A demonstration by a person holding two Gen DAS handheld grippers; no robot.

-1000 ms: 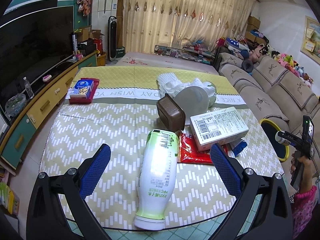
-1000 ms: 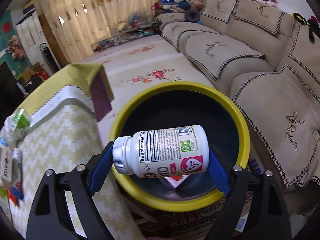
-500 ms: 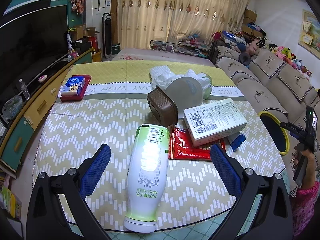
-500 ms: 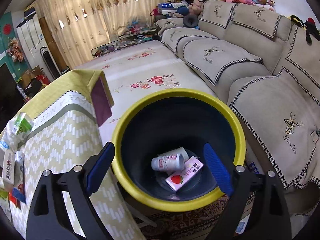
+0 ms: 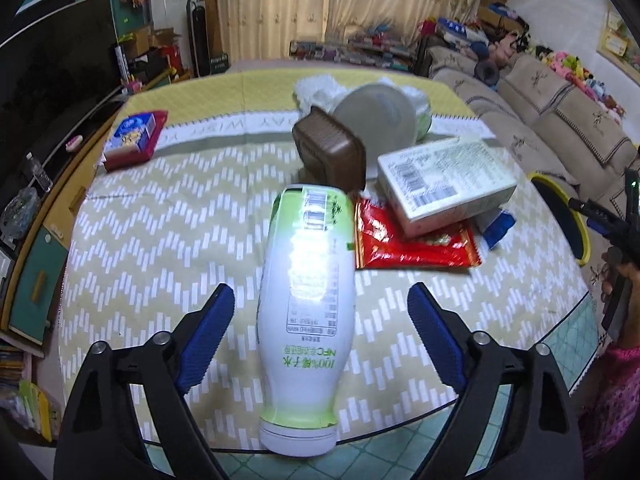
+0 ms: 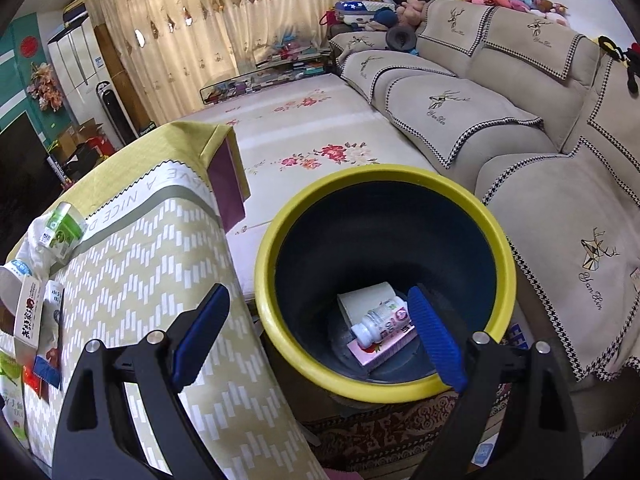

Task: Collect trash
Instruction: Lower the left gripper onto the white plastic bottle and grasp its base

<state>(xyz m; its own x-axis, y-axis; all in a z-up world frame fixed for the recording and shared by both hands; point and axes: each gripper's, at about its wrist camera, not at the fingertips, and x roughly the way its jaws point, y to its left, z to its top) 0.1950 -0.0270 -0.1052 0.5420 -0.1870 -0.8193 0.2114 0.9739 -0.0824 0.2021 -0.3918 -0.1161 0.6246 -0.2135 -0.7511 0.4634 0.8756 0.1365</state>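
Yellow-rimmed bin [image 6: 505, 264] holds three items; both jaws open (left closing round one bottle [image 5: 306, 292]).

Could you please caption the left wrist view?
Open left gripper straddles a lying bottle on the table.

Black gripper [image 5: 320, 316] arms; blue ribbed pads (silver screws); pink sleeve [image 5: 616, 392].

Juice bottle [image 5: 306, 300]: glossy plastic w/ glare on label. Red snack wrapper [image 5: 412, 240]: shiny crinkled foil. Carton [image 5: 444, 180]: matt paper. Brown tray [image 5: 330, 150]: ribbed plastic. Desk [image 5: 160, 240] cover looked like smooth cloth. Bin [image 6: 384, 384]: smooth plastic, yellow rim slightly glossy. Tong pads [image 5: 206, 332]: rough ribbed blue rubber. Sofa [image 6: 540, 208]: matt fabric.
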